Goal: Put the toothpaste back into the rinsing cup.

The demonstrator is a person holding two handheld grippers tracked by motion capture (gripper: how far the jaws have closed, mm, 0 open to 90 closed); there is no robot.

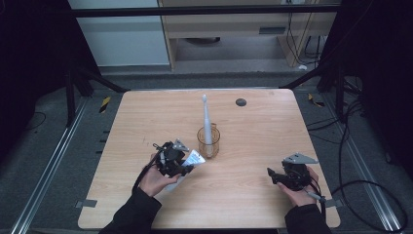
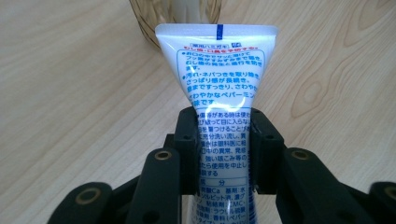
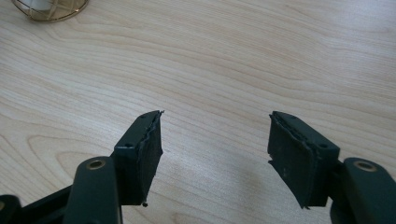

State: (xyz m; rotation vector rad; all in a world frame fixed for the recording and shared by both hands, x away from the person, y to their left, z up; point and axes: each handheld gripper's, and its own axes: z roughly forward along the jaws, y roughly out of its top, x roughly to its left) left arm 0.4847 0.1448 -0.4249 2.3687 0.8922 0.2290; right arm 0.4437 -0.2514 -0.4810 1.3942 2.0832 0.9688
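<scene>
Left claw (image 2: 223, 140) is clamped on a white toothpaste tube (image 2: 219, 88), both pads pressing the tube's sides about mid-body; the flat crimped end with a blue mark points away from the camera, toward the cup. Blue and red printed text covers the tube face. In the high view the left claw (image 1: 187, 168) holds the tube (image 1: 194, 159) tilted over the counter, just left of a clear glass cup (image 1: 208, 141), tube end near the cup but whether touching cannot be told. Cup stands upright near the counter middle, with a white toothbrush (image 1: 206, 119) standing in it, head up. In the left gripper view the cup base (image 2: 149, 23) sits just beyond the tube's far end.

Right claw (image 3: 215, 154) is open, jaws well apart, nothing between the pads, bare wood under it. In the high view the right claw (image 1: 271, 174) sits low at the counter's right front, well apart from the cup, pointing left. Wooden counter (image 1: 146, 117) has a small dark round plug (image 1: 240, 102) near its far edge. Dark sleeves come in from the bottom.
</scene>
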